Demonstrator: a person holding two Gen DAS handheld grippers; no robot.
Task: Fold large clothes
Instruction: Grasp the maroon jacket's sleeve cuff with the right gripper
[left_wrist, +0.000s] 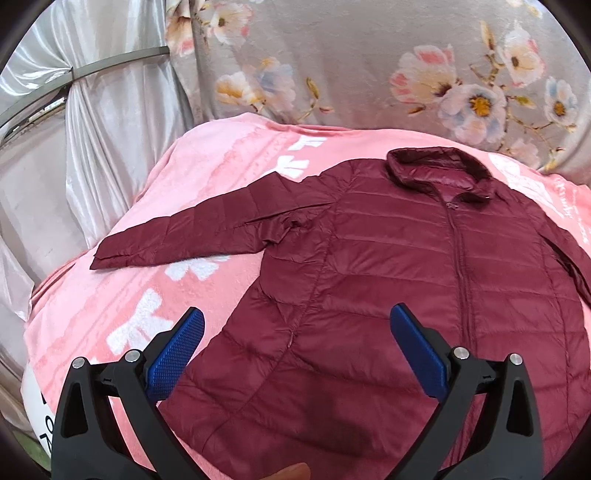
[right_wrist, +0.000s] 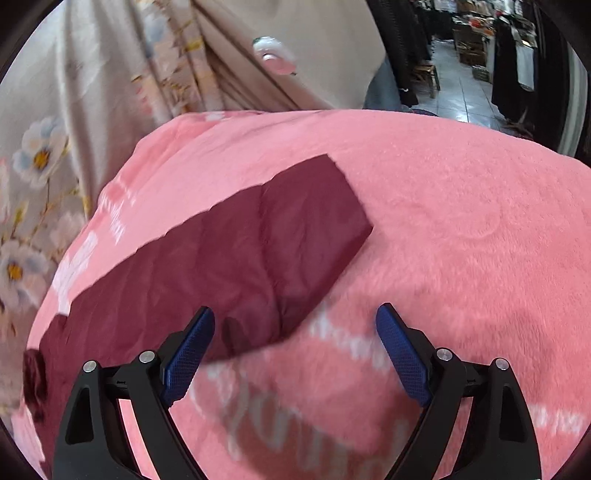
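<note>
A maroon quilted puffer jacket (left_wrist: 388, 266) lies flat and zipped on a pink blanket (left_wrist: 122, 291), collar (left_wrist: 436, 173) at the far side. Its left sleeve (left_wrist: 192, 232) stretches out to the left. My left gripper (left_wrist: 297, 332) is open and empty, above the jacket's lower front. In the right wrist view the other sleeve (right_wrist: 258, 251) lies stretched across the pink blanket (right_wrist: 461, 229), cuff end at the far right. My right gripper (right_wrist: 295, 328) is open and empty, just above the sleeve's near edge.
A grey floral curtain (left_wrist: 369, 62) hangs behind the blanket, with silver drapes (left_wrist: 92, 129) at the left. In the right wrist view a tiled shop floor with racks (right_wrist: 472, 55) shows beyond the blanket's far edge.
</note>
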